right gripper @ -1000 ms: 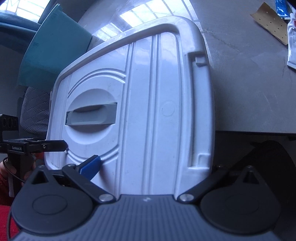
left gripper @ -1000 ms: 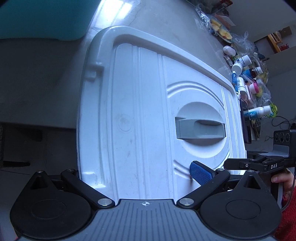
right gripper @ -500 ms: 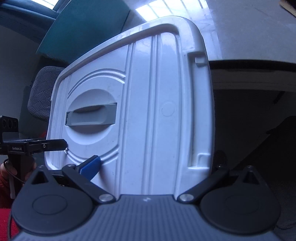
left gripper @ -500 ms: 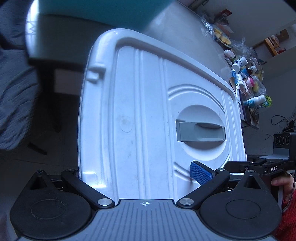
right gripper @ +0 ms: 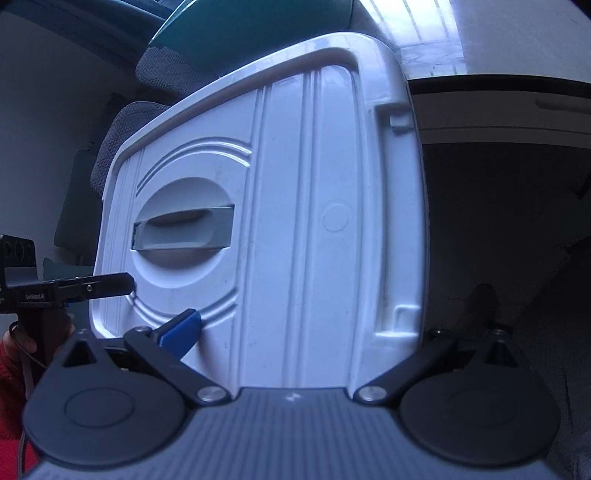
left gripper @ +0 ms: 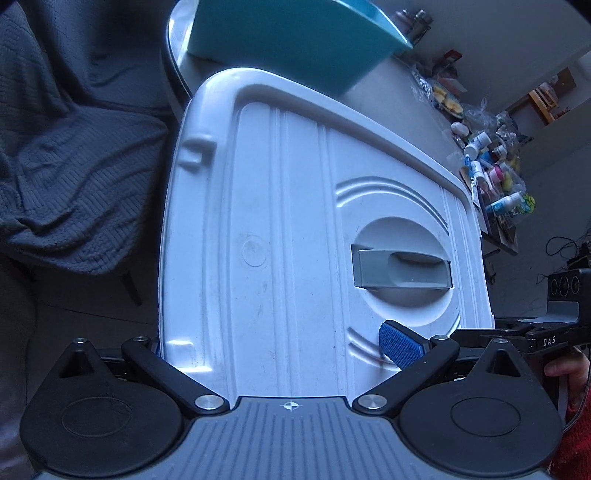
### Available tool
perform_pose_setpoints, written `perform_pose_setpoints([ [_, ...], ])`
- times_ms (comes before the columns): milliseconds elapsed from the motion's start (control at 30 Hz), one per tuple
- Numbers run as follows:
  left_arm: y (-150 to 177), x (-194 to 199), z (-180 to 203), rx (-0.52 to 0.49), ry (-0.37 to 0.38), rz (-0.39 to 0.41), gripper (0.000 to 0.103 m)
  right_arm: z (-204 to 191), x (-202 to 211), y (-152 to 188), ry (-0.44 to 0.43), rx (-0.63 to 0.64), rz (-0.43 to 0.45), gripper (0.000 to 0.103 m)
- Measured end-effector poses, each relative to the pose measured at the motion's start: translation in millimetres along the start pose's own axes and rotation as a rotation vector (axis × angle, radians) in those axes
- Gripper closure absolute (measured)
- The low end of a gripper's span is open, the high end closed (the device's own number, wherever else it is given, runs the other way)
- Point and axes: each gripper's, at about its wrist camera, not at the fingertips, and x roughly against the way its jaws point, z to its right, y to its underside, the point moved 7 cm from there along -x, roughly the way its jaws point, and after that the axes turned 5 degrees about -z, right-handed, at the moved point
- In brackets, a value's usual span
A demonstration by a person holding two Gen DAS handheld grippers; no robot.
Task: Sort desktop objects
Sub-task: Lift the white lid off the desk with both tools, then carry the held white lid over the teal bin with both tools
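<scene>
A large white plastic lid with a grey recessed handle fills both wrist views; it also shows in the right wrist view. My left gripper is shut on the lid's near edge, one blue-padded finger on top, the other hidden under the lid. My right gripper is shut on the same edge, its blue finger on top. Each gripper shows at the side of the other's view. The lid is held up in the air, off the table.
A teal tub stands on the grey table beyond the lid. Several small bottles and bags crowd the table's far right. A grey knitted blanket on a chair lies left. The table's edge and dark space beneath are right.
Both grippers have carried the lid back and down, off the table top. The table now lies beyond the lid, and the chair and the space under the table have come into view.
</scene>
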Motion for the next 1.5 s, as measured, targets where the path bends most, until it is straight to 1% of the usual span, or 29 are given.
perform_pose_setpoints([
  [133, -0.5, 25.2, -10.8, -0.009, -0.009, 0.023, 0.0, -8.8, 5.8, -11.8, -0.002, 0.003, 0.011, 0.0],
  [300, -4.1, 53.4, -20.6, -0.017, -0.011, 0.035, 0.0, -16.6, 14.4, -18.2, -0.004, 0.005, 0.026, 0.0],
  [500, -14.3, 85.2, -30.1, -0.011, -0.006, 0.053, 0.0, -34.3, 20.0, -42.9, 0.006, 0.02, 0.044, 0.0],
  [633, -22.2, 105.0, -28.3, -0.022, -0.008, 0.061, 0.0, -38.4, 23.0, -70.2, 0.003, 0.012, 0.042, 0.0],
  [700, -26.8, 114.2, -26.8, -0.027, -0.01, 0.065, 0.0, -53.0, 15.8, -83.8, 0.002, 0.013, 0.046, 0.0],
  [800, -34.7, 125.8, -25.1, -0.032, -0.013, 0.073, 0.0, -62.4, 20.7, -95.7, 0.001, 0.018, 0.056, 0.0],
  [1100, -57.0, 149.5, -18.4, -0.037, -0.012, 0.094, 0.0, -81.9, 16.9, -145.8, 0.003, 0.026, 0.073, 0.0],
  [1233, -67.0, 155.6, -18.0, -0.034, -0.01, 0.105, 0.0, -77.2, 24.3, -145.6, 0.007, 0.039, 0.077, 0.0],
  [1300, -71.9, 157.7, -18.1, -0.032, -0.01, 0.107, 0.0, -64.1, 34.6, -123.2, 0.007, 0.042, 0.075, 0.0],
  [1333, -74.8, 157.8, -18.0, -0.031, -0.011, 0.106, 0.0, -62.8, 35.7, -121.0, 0.006, 0.042, 0.073, 0.0],
  [1500, -91.9, 155.6, -17.8, -0.022, -0.013, 0.102, 0.0, -59.4, 38.9, -127.6, 0.006, 0.039, 0.064, 0.0],
])
